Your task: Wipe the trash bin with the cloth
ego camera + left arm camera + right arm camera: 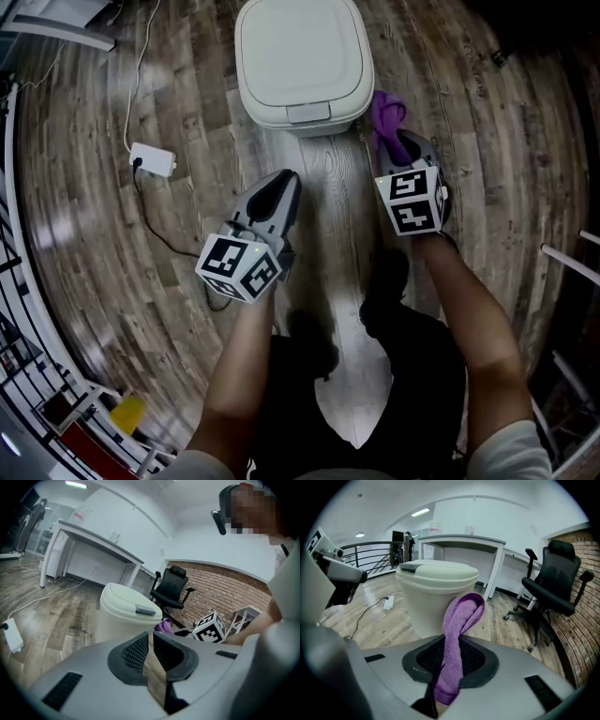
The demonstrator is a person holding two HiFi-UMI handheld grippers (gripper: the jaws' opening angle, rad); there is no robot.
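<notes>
**A:** From the left: a white power block [153, 159] and its cable lie on the wood floor [84, 216], well apart from the action. Next in, the left tongs [284, 180].

**B:** What state are they in?

**A:** Barely parted. There's just a thin slit, and only floorboards show through it. They hold nothing and touch nothing.

**B:** And the bin?

**A:** The bin [302, 61] stands upright on the floor with its lid down. It's ahead of both tongs and between their lines, with the lid's catch facing the person.

**B:** Over on the right?

**A:** The right tongs [405, 148] are clamped on the purple cloth [457, 634]. A folded loop sticks out past the tips, and the rest runs down between the pads.

**B:** Which is nearer?

**A:** The right, clearly. Its tips sit just beside the bin's front right corner. The loop is near the wall, though I can't tell if it touches. The left hangs farther back, off the front left.

**B:** So what's the move?

**A:** My read is that wiping hasn't begun. The cloth needs to go forward and slightly left onto the wall, or up onto the lid. The bin looks light and may slide, so the left could steady it.
</notes>
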